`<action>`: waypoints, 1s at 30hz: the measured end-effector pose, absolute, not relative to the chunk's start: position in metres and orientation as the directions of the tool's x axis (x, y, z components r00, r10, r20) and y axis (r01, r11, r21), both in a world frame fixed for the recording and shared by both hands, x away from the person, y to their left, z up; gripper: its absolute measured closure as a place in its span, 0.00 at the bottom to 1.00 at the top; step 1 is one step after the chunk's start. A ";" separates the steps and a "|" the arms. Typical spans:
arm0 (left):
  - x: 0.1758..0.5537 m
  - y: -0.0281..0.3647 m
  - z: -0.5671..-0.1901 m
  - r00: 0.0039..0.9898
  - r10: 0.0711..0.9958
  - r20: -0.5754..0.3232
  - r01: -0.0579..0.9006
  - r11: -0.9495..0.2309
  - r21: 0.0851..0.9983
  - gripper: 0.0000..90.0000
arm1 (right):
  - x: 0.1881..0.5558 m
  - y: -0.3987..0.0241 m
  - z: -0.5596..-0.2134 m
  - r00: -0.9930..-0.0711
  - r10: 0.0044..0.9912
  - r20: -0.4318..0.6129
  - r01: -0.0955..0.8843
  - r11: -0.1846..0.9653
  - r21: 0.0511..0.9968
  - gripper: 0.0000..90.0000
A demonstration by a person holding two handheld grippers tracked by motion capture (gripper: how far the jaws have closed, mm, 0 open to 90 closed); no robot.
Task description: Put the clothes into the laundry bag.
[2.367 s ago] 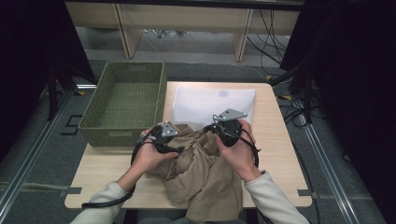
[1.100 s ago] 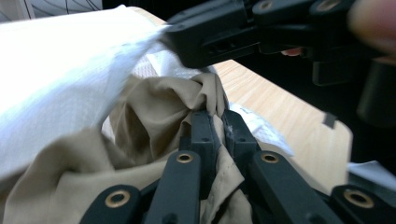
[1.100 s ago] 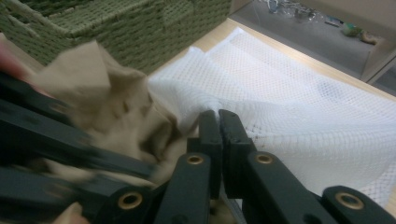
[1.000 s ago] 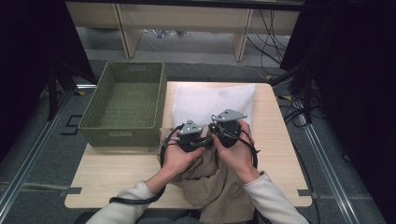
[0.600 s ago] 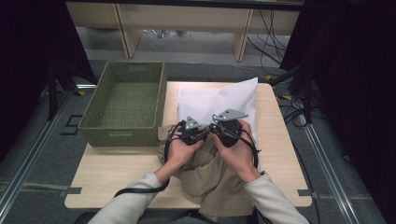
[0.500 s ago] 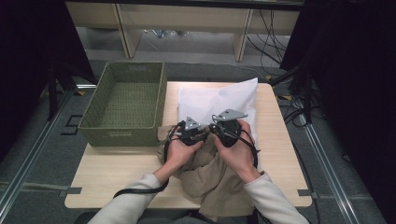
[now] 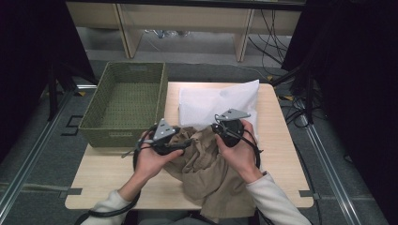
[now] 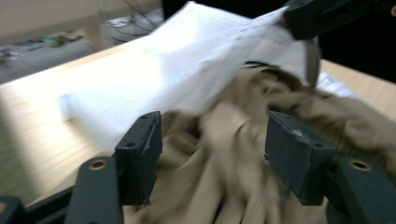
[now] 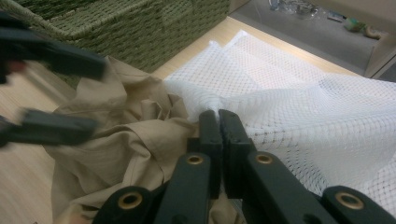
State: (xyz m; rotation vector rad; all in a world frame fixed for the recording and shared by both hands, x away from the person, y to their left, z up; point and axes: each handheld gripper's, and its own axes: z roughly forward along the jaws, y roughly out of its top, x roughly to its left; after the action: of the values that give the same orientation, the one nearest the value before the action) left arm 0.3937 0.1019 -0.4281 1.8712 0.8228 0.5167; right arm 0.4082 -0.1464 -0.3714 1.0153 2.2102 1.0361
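Observation:
A crumpled tan garment [image 7: 206,164] lies on the near half of the table and hangs over its front edge. Behind it is a white mesh bag [image 7: 211,101], partly raised. My right gripper [image 9: 218,114] is shut on the bag's near edge, right above the garment [image 9: 121,140]. To its left, my left gripper [image 7: 184,144] hovers low over the cloth. Its jaws have just been opening and now stand wide apart in the left gripper view [image 8: 212,126]. Tan folds [image 8: 233,154] lie between them, but the pads do not press on the cloth.
A green woven basket [image 7: 124,103], with nothing in it, stands on the table's left part, close beside my left hand. Bare wooden table [image 7: 281,154] shows to the right of the garment. Shelving and cables lie on the floor beyond the far edge.
My left gripper has swung left, away from the right gripper, and its jaws have opened. The right gripper has stayed put, still pinching the mesh bag.

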 end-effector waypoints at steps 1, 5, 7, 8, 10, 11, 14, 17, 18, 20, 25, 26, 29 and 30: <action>0.392 0.106 -0.429 0.677 0.736 -0.003 0.319 -0.290 0.902 0.38 | 0.407 -0.146 -0.371 -0.593 0.797 -0.115 0.424 0.430 0.797 1.00; 0.396 0.115 -0.447 0.697 0.717 0.017 0.355 -0.365 0.861 0.32 | 0.408 -0.144 -0.371 -0.598 0.793 -0.120 0.420 0.437 0.796 1.00; 0.400 0.113 -0.455 0.711 0.703 0.002 0.378 -0.384 0.842 0.30 | 0.406 -0.142 -0.372 -0.589 0.802 -0.097 0.439 0.419 0.795 1.00; 0.402 0.110 -0.460 0.717 0.697 -0.014 0.390 -0.384 0.837 0.29 | 0.407 -0.142 -0.373 -0.599 0.794 -0.104 0.428 0.428 0.796 1.00; 0.406 0.107 -0.467 0.727 0.686 -0.005 0.403 -0.421 0.812 0.27 | 0.407 -0.143 -0.372 -0.600 0.793 -0.106 0.430 0.432 0.793 1.00; 0.409 0.106 -0.471 0.729 0.685 -0.005 0.412 -0.432 0.802 0.26 | 0.408 -0.143 -0.373 -0.601 0.792 -0.111 0.426 0.435 0.794 1.00; 0.416 0.102 -0.483 0.721 0.693 -0.022 0.453 -0.447 0.771 0.28 | 0.408 -0.143 -0.374 -0.604 0.791 -0.098 0.438 0.431 0.789 1.00; 0.420 0.098 -0.495 0.727 0.687 -0.010 0.476 -0.493 0.728 0.34 | 0.408 -0.144 -0.374 -0.603 0.791 -0.102 0.435 0.433 0.789 1.00; 0.420 0.095 -0.501 0.714 0.699 -0.042 0.507 -0.475 0.720 0.36 | 0.409 -0.145 -0.373 -0.608 0.786 -0.110 0.428 0.442 0.789 1.00; 0.421 0.093 -0.506 0.712 0.699 -0.065 0.523 -0.466 0.713 0.46 | 0.408 -0.145 -0.373 -0.597 0.797 -0.094 0.446 0.427 0.786 1.00; 0.421 0.089 -0.509 0.711 0.694 -0.116 0.554 -0.450 0.700 0.69 | 0.408 -0.143 -0.374 -0.589 0.801 -0.104 0.441 0.427 0.789 1.00; 0.421 0.089 -0.509 0.710 0.694 -0.120 0.558 -0.450 0.697 0.73 | 0.408 -0.143 -0.374 -0.589 0.801 -0.105 0.440 0.427 0.790 1.00; 0.422 0.090 -0.508 0.702 0.697 -0.147 0.574 -0.431 0.696 0.85 | 0.409 -0.143 -0.375 -0.590 0.802 -0.092 0.444 0.417 0.793 1.00; 0.422 0.091 -0.507 0.697 0.698 -0.165 0.584 -0.419 0.695 0.89 | 0.409 -0.144 -0.375 -0.607 0.786 -0.116 0.426 0.445 0.788 1.00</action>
State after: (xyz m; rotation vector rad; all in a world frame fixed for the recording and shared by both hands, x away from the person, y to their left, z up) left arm 0.4219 0.0909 -0.5073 2.1424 0.9753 0.1909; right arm 0.4095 -0.1443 -0.3748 1.0168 2.2284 1.0204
